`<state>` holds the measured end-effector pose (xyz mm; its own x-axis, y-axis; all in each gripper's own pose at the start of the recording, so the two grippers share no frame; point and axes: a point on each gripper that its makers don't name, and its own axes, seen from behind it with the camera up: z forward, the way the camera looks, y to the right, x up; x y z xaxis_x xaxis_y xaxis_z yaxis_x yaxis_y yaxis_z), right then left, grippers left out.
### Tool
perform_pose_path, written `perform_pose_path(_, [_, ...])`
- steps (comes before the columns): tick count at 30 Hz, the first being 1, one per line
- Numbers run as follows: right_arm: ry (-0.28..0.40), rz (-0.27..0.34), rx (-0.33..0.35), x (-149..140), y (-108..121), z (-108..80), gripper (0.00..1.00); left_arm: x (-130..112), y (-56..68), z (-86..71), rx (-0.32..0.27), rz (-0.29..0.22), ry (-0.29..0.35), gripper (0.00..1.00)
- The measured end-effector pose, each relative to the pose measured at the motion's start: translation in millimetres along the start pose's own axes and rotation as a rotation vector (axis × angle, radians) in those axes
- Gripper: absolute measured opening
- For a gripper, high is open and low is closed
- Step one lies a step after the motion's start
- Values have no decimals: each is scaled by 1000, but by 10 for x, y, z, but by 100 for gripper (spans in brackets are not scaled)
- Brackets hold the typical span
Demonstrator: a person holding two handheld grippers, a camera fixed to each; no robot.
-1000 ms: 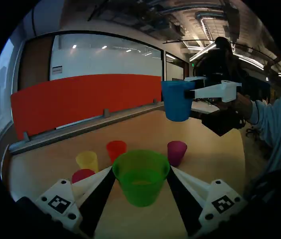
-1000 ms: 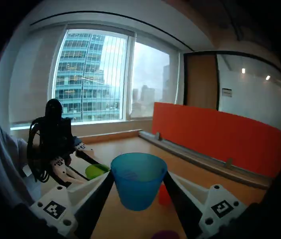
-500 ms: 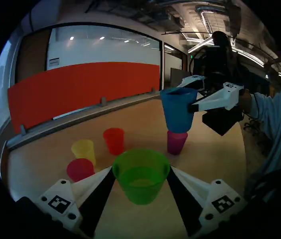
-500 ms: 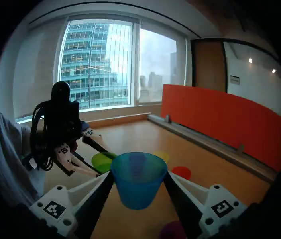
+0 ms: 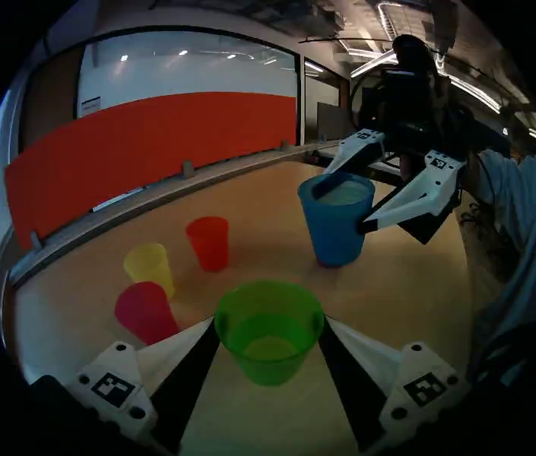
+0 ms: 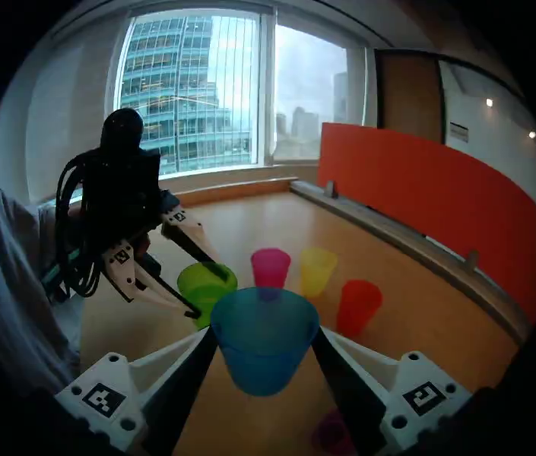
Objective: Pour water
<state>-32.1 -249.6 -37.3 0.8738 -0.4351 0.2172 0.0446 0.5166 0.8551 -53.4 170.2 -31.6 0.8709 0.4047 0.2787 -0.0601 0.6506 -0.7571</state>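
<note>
While the left claw [image 5: 268,327] stays clamped on the green cup [image 5: 269,343], both fingers pressing its sides, the left gripper view now looks down on the wooden surface [image 5: 412,296] more steeply than a second ago. The cup stands upright in the grip, with what may be a little liquid at its bottom. Farther off, the right claw [image 5: 341,199] holds the blue cup [image 5: 334,224], which was high in the air level with the orange partition [image 5: 153,148] and has since come down close to the surface. Whether its base touches cannot be told. Its inside shows pale, possibly water. A red cup [image 5: 208,242], a yellow cup [image 5: 148,266] and a pink cup [image 5: 144,310] stand grouped to the left, well apart from the blue one.

In the right gripper view, the right claw [image 6: 265,342] is closed on the blue cup [image 6: 265,353], upright between its fingers. Just beyond it the left claw [image 6: 205,289] carries the green cup [image 6: 207,287], nearer than before. The pink cup [image 6: 271,267], yellow cup [image 6: 317,270] and red cup [image 6: 357,304] now show behind, and a purple cup [image 6: 332,437] sits low beneath the blue one.

Neither held cup is tilted yet, so the pour appears still ahead. The descent and the closing gap suggest the two are being lined up for it.
</note>
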Motion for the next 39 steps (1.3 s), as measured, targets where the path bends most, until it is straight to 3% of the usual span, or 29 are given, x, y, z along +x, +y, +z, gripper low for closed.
perform_pose_path(15, [-100, -18, 28, -404, -36, 220, 91, -214, 29, 119, -27, 39, -93, 87])
perform_pose_path(30, [-169, -71, 40, -690, -93, 369, 91, -330, 30, 218, -55, 37, -121, 87])
perform_pose_path(39, [-187, -70, 40, -786, -115, 438, 91, -410, 49, 256, -60, 36, -127, 87])
